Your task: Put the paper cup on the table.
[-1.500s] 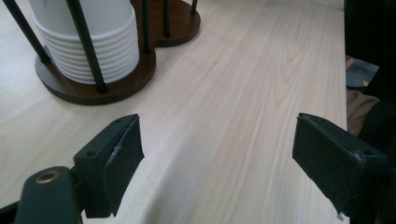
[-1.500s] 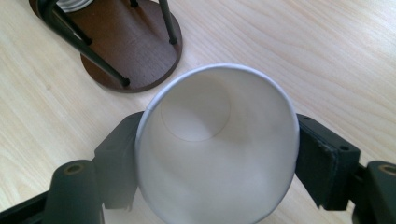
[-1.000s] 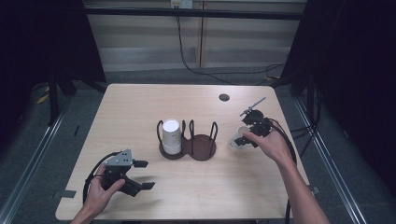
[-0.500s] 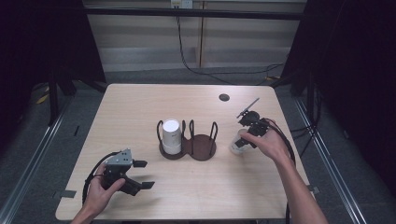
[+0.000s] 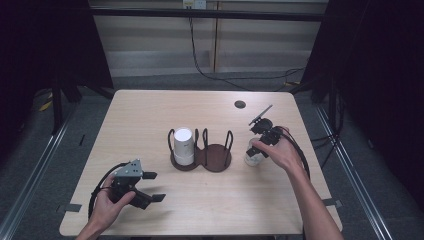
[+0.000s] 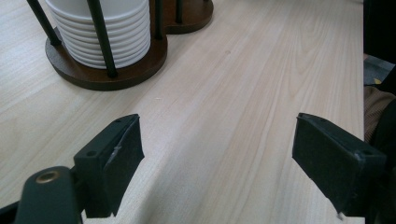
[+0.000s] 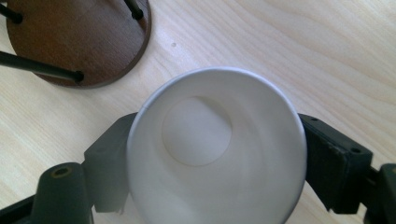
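A white cup is being pinched between the jaws of the right tool, standing on the surface just right of the dark wooden rack. The rack's right ring is being left bare, while a stack of white cups is being kept in its left ring. The left tool is being held with jaws spread wide, low over the surface near its front left corner, well apart from the rack.
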`<state>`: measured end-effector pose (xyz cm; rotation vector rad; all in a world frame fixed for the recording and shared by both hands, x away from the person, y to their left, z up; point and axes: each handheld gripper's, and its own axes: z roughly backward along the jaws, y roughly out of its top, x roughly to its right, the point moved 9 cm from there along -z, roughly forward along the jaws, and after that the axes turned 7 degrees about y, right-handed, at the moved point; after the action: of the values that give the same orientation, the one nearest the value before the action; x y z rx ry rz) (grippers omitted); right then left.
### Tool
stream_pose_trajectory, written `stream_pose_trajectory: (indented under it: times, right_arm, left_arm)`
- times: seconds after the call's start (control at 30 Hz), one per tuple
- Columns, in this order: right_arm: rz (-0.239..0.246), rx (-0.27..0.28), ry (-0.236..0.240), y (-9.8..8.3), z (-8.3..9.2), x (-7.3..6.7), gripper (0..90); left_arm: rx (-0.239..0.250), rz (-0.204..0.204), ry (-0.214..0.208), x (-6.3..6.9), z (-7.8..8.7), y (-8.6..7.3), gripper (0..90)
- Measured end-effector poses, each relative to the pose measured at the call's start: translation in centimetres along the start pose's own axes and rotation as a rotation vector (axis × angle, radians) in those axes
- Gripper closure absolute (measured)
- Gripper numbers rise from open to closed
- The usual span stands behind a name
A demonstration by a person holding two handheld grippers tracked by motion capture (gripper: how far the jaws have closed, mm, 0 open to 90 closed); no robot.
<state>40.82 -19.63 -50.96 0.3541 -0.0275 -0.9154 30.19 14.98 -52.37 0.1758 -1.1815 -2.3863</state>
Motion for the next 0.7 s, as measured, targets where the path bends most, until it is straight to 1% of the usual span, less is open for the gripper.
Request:
stream_pose_trajectory:
  times: [0.07,0.17,0.2,0.23,0.3,0.37,0.43,0.47,0.5,0.53,0.6,0.67,0.7]
  right_arm:
    - [0.002,0.006,-0.004,0.11,-0.11,0.00,19.0]
    - [-0.006,0.027,0.009,0.23,-0.20,-0.04,17.1]
    - [-0.009,0.036,0.013,0.28,-0.24,-0.07,16.9]
    - [-0.013,0.035,0.018,0.26,-0.26,-0.11,16.0]
    - [-0.017,0.041,0.029,0.31,-0.27,-0.18,14.9]
    - [-0.020,0.055,0.032,0.45,-0.16,-0.23,14.7]
    - [-0.021,0.075,0.044,0.64,-0.03,-0.40,14.3]
    - [-0.015,0.079,0.044,0.69,0.03,-0.44,14.2]
    - [-0.012,0.082,0.045,0.70,0.07,-0.51,14.2]
    - [-0.015,0.084,0.052,0.70,0.14,-0.60,14.2]
    - [-0.019,0.112,0.076,0.79,0.29,-0.64,14.2]
    - [-0.032,0.138,0.079,0.92,0.43,-0.40,14.1]
    - [-0.037,0.141,0.076,0.91,0.51,-0.33,14.2]
  left_arm:
    - [-0.002,0.000,0.000,-0.02,0.00,-0.02,16.3]
    - [-0.002,0.003,0.005,-0.05,-0.03,-0.02,16.3]
    - [-0.009,-0.002,0.009,-0.11,-0.02,-0.07,16.4]
    - [-0.013,-0.003,0.019,-0.17,-0.06,-0.11,16.4]
    - [-0.010,0.008,0.015,-0.04,-0.16,-0.06,16.4]
    - [-0.015,0.002,0.014,-0.01,-0.18,-0.10,16.5]
    - [-0.015,0.002,0.013,0.00,-0.16,-0.09,16.5]
    - [-0.011,0.006,0.015,0.00,-0.14,-0.06,16.5]
    - [-0.014,-0.002,0.015,-0.08,-0.09,-0.09,16.5]
    - [-0.009,0.001,0.017,-0.10,-0.09,-0.06,16.5]
    - [-0.009,0.007,0.019,-0.12,-0.05,-0.05,16.5]
    - [-0.010,0.008,0.019,-0.13,-0.06,-0.06,16.5]
    - [-0.011,0.004,0.018,-0.14,-0.05,-0.08,16.5]
